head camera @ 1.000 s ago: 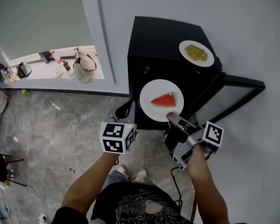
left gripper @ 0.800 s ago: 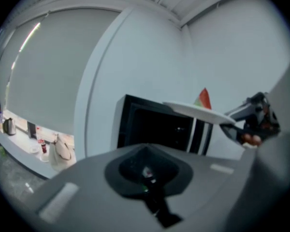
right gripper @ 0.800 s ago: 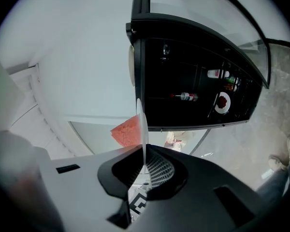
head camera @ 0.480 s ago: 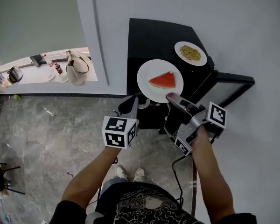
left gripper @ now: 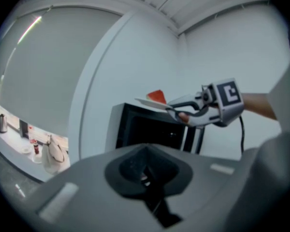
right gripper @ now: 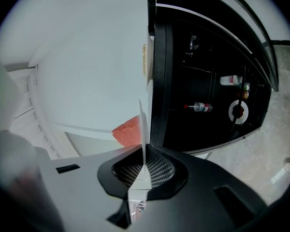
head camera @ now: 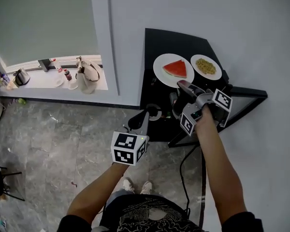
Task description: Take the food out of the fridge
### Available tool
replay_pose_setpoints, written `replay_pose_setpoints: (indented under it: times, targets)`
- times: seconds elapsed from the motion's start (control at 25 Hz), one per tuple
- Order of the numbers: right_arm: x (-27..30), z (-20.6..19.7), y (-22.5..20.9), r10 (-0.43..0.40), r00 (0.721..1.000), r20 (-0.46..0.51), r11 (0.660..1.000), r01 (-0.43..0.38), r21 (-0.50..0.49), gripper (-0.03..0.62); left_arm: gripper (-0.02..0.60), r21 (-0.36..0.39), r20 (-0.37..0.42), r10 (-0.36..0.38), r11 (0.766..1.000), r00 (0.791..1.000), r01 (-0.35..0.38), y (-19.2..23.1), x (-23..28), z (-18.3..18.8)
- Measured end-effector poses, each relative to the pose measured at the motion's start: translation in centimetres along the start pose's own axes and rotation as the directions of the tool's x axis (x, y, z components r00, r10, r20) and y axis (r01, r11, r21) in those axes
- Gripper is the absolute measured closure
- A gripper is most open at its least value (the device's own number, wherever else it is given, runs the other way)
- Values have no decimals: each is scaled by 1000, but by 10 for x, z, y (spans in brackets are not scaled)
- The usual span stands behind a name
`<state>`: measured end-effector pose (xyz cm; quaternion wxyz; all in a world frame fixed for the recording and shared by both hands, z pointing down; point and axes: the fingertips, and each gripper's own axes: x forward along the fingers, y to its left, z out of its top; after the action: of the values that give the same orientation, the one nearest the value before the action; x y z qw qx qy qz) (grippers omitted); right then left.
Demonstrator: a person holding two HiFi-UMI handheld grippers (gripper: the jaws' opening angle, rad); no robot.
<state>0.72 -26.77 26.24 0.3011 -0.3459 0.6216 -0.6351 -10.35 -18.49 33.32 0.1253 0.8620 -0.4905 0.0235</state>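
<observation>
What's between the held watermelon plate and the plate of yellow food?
Nothing. In the head view the watermelon plate and the plate of yellow food are rim to rim over bare black fridge top.

White window ledge (head camera: 43,87) at far left carries a beige handbag (head camera: 88,74), a small red-banded bottle (head camera: 67,75) just beside it, and a kettle (head camera: 21,76) well apart leftward; grey marbled floor tiles (head camera: 48,139) below.

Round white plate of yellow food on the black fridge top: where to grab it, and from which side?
Pinch the near rim of the round white plate of yellow food, coming in level from the front. It lies flat with a thin rim, and the white plate with the watermelon slice, held in the right gripper, crowds its left.
</observation>
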Motion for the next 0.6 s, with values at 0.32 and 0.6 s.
replay_pose_setpoints:
  times: [0.32, 0.6]
  targets:
    - [-6, -2, 2, -14, 999, 51, 1000, 13, 21, 583, 580, 12, 26, 11, 1000, 1000, -11, -21, -32, -6]
    - [-10, -2, 4, -34, 996, 81, 999, 33, 9, 582, 580, 16, 47, 19, 1000, 999, -19, -30, -48, -12]
